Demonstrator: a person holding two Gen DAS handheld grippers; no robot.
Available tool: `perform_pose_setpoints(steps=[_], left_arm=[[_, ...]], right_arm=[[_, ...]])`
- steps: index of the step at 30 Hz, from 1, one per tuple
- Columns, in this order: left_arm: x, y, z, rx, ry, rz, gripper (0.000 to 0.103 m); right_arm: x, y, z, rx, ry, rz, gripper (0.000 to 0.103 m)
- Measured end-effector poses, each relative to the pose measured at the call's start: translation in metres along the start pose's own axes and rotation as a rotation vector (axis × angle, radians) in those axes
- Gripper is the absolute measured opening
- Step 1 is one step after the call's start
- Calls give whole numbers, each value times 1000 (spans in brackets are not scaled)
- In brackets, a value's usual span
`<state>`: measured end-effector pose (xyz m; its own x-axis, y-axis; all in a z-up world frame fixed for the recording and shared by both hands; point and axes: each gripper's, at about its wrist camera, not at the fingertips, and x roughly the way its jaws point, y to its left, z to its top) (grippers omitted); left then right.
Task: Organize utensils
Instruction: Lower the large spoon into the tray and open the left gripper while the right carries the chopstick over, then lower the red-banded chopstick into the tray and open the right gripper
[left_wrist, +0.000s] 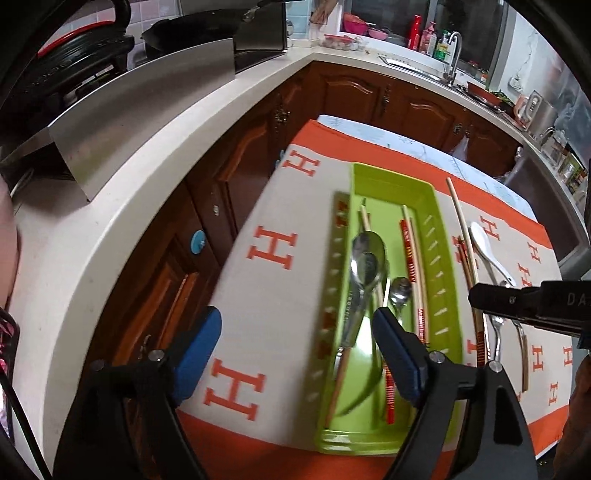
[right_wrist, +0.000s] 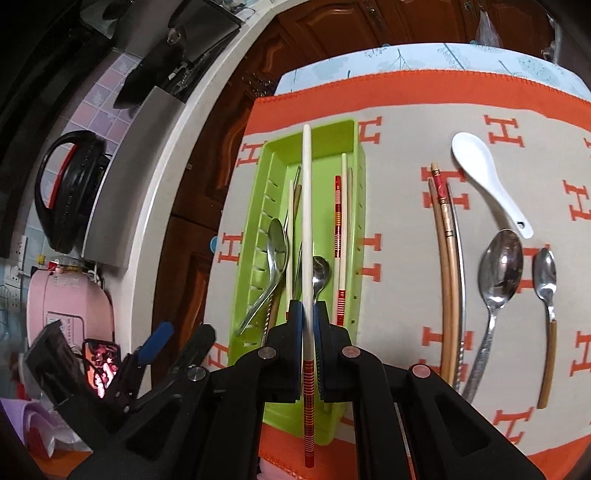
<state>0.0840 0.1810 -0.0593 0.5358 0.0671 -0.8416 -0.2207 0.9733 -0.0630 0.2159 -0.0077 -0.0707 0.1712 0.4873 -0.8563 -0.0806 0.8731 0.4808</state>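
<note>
The right hand-held gripper (right_wrist: 308, 314) clamps a white chopstick (right_wrist: 307, 206) above the green tray (right_wrist: 258, 206); lower it parallel beside the others. The left hand-held gripper (left_wrist: 295, 354) hangs spread wide, empty.

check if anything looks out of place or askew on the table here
Nothing spilled or damaged. Still outside the green tray: a white ceramic spoon, two metal spoons and some chopsticks on the cloth. The right gripper clamps a chopstick.

Spoons (right_wrist: 509, 280) lie right of the utensil tray (right_wrist: 258, 206).
</note>
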Motion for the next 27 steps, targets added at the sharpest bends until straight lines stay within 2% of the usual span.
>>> perform_pose_setpoints(steps=[9,20,24,27], left_arm=[[11,7,-1,-5,30,3,84],[10,-11,-2,38,30,-2,84],[9,-12,-2,39,31,3,84],[7,-13,-1,37,29,7,84]], right_arm=[[30,-5,8,36,23,-34,6],[28,-7,9,27,6,-15,7],[26,-8,7,32,8,5,15],[24,-10,5,34,7,15,16]])
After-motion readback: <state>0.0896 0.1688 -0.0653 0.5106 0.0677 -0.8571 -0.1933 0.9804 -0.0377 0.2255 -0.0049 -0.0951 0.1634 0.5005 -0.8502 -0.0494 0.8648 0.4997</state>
